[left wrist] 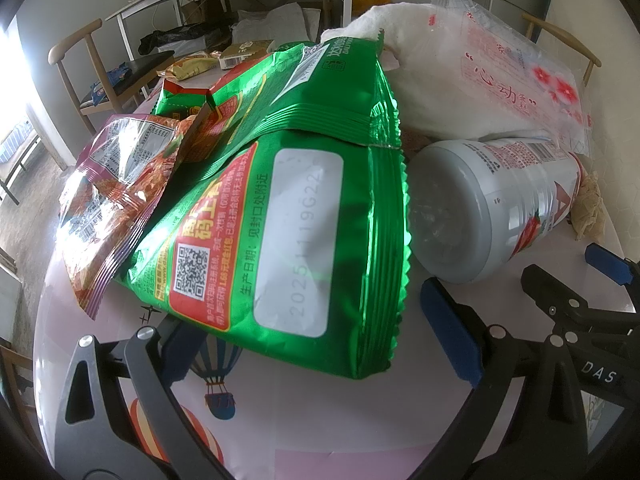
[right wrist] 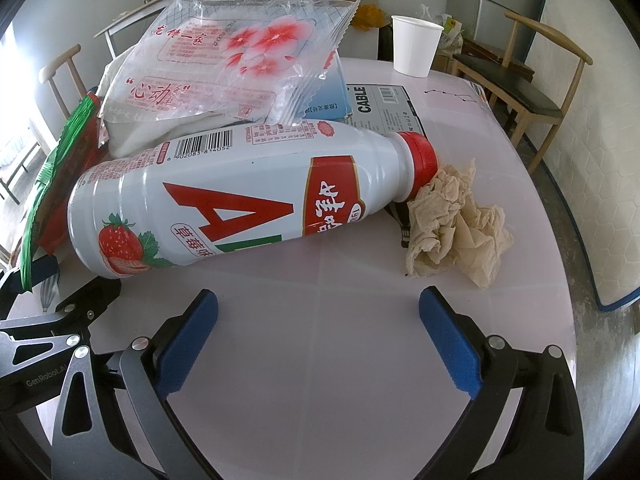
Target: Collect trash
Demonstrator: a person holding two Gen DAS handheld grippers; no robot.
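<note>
A big green snack bag [left wrist: 296, 216] lies on the pink table [left wrist: 312, 412], its near edge between the fingers of my left gripper [left wrist: 308, 320]. That gripper is open and the bag covers its left pad. A purple-red wrapper [left wrist: 112, 200] lies to the bag's left. A white strawberry drink bottle [right wrist: 240, 200] with a red cap rests on its side, beyond my open right gripper [right wrist: 316, 336], which has nothing between its fingers. A crumpled tissue [right wrist: 456, 232] sits by the cap. Behind the bottle a clear flowered plastic bag [right wrist: 236, 68] leans.
A white paper cup [right wrist: 414, 46] stands at the far side, with a flat cable box [right wrist: 380, 106] in front of it. Wooden chairs [right wrist: 532, 92] ring the table. More wrappers [left wrist: 200, 66] lie at the far end. A shelf with jars stands against the back wall.
</note>
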